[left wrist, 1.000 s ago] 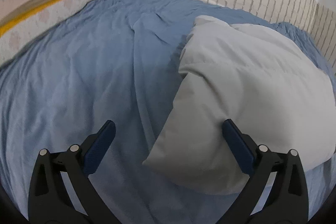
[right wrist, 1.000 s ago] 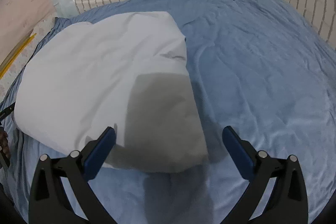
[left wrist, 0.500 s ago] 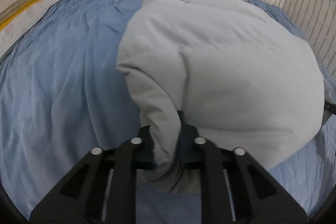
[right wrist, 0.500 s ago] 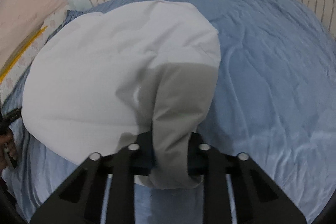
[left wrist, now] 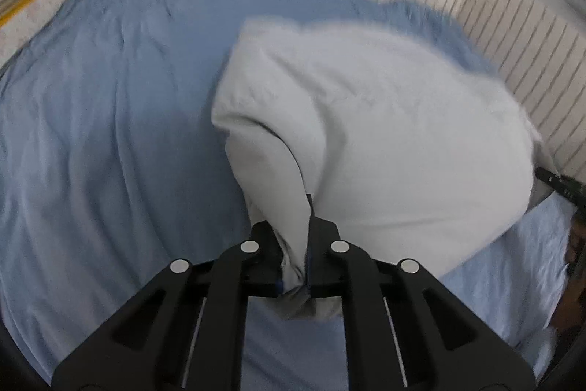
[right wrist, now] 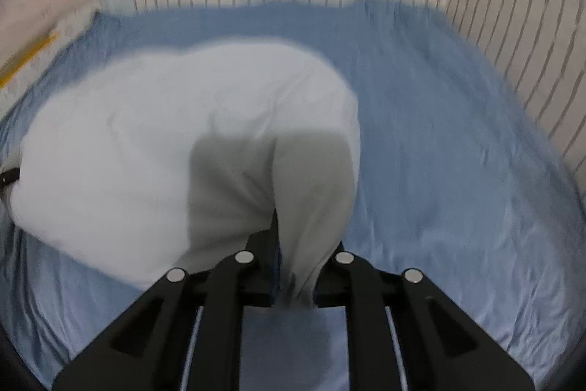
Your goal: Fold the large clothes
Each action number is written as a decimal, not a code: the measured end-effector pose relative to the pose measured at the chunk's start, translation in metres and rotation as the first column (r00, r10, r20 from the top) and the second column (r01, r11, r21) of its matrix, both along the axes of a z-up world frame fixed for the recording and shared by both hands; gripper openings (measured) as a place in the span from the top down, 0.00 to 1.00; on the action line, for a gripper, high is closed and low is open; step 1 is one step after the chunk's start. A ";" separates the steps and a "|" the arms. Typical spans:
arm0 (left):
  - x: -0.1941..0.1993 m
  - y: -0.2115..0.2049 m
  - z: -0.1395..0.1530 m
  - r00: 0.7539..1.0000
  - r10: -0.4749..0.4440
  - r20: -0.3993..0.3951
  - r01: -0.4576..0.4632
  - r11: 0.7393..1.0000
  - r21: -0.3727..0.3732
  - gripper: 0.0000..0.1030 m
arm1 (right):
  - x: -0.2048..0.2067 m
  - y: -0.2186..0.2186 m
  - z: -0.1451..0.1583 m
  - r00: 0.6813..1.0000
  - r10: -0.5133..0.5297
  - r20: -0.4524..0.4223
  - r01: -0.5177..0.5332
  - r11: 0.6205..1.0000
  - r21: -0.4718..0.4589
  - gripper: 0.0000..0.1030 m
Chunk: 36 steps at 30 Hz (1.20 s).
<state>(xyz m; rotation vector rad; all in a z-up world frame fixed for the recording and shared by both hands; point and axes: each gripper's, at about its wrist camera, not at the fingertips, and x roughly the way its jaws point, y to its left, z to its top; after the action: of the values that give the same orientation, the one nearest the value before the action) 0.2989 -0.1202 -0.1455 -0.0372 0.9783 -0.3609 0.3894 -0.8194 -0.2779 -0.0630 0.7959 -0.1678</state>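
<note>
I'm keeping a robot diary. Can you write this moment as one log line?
step: lifting near edge to fold | left gripper: shut on grey garment | right gripper: shut on grey garment | surface: blue sheet

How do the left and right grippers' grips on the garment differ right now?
Left gripper pinches the garment at its left near corner; right gripper pinches the right near corner. The fabric in the left one bunches into a thin creased fold, while in the right one it hangs as a wider, shadowed fold. Shared: both are shut on the same pale garment over the blue sheet.
</note>
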 end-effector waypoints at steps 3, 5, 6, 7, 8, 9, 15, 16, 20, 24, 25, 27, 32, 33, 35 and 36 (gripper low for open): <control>-0.017 0.001 0.004 0.999 0.039 0.007 -0.040 0.997 0.072 0.80 | -0.007 -0.007 -0.023 0.997 -0.011 -0.081 0.009 1.000 -0.025 0.58; -0.029 0.004 0.025 0.994 0.072 0.085 -0.082 0.988 0.131 0.65 | -0.019 -0.010 -0.005 0.997 -0.076 -0.019 0.075 0.994 -0.079 0.27; -0.035 0.004 0.042 0.986 0.082 0.143 -0.103 0.984 0.147 0.59 | -0.025 -0.010 0.009 0.995 -0.089 0.038 0.092 0.992 -0.086 0.08; -0.037 0.002 0.065 0.967 0.086 0.238 -0.130 0.976 0.175 0.35 | -0.032 -0.009 0.030 0.985 -0.103 0.136 0.116 0.989 -0.095 0.04; -0.038 -0.003 0.085 0.943 0.091 0.319 -0.157 0.970 0.188 0.13 | -0.033 -0.005 0.048 0.971 -0.112 0.211 0.136 0.985 -0.104 0.02; -0.035 -0.012 0.108 0.910 0.088 0.406 -0.181 0.963 0.197 0.06 | -0.029 -0.001 0.059 0.963 -0.111 0.246 0.140 0.985 -0.103 0.02; 0.039 -0.086 0.126 0.920 -0.020 0.392 -0.075 0.971 0.226 0.03 | 0.067 0.058 0.066 0.970 0.129 0.207 -0.118 0.991 -0.063 0.02; 0.057 -0.092 0.117 0.933 -0.014 0.360 -0.077 0.968 0.239 0.03 | 0.082 0.062 0.059 0.973 0.137 0.188 -0.120 0.988 -0.096 0.02; 0.109 -0.091 0.061 0.970 0.028 0.240 -0.103 0.946 0.306 0.03 | 0.152 0.047 0.020 0.990 0.102 0.096 -0.093 0.991 -0.097 0.02; 0.150 -0.062 0.012 0.975 0.066 0.211 -0.130 0.943 0.306 0.03 | 0.190 0.009 0.008 0.992 0.023 0.127 -0.018 0.999 -0.039 0.02; 0.159 -0.049 0.007 0.971 0.127 0.202 -0.180 0.946 0.270 0.03 | 0.195 -0.002 0.008 0.991 -0.009 0.130 0.011 1.000 -0.010 0.02; 0.173 -0.027 -0.004 0.955 0.218 0.201 -0.266 0.929 0.258 0.03 | 0.210 -0.026 0.006 0.985 -0.121 0.125 0.120 0.993 0.016 0.02; 0.187 0.012 -0.042 0.937 0.316 0.148 -0.343 0.912 0.225 0.03 | 0.239 -0.087 -0.025 0.961 -0.277 0.014 0.267 0.938 0.222 0.02; 0.188 0.017 -0.043 0.940 0.309 0.143 -0.335 0.915 0.225 0.03 | 0.241 -0.089 -0.027 0.959 -0.282 0.001 0.275 0.935 0.223 0.02; 0.187 0.021 -0.034 0.940 0.308 0.147 -0.337 0.907 0.251 0.03 | 0.240 -0.085 -0.019 0.951 -0.308 -0.004 0.305 0.941 0.145 0.02; 0.187 0.020 -0.026 0.934 0.313 0.172 -0.351 0.895 0.275 0.03 | 0.236 -0.076 -0.007 0.947 -0.319 0.021 0.317 0.945 0.076 0.02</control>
<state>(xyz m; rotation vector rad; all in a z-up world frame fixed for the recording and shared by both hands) 0.4859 -0.1006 -0.1712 0.0947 0.8759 0.1053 0.6259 -0.8951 -0.2845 0.1381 0.7752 -0.4453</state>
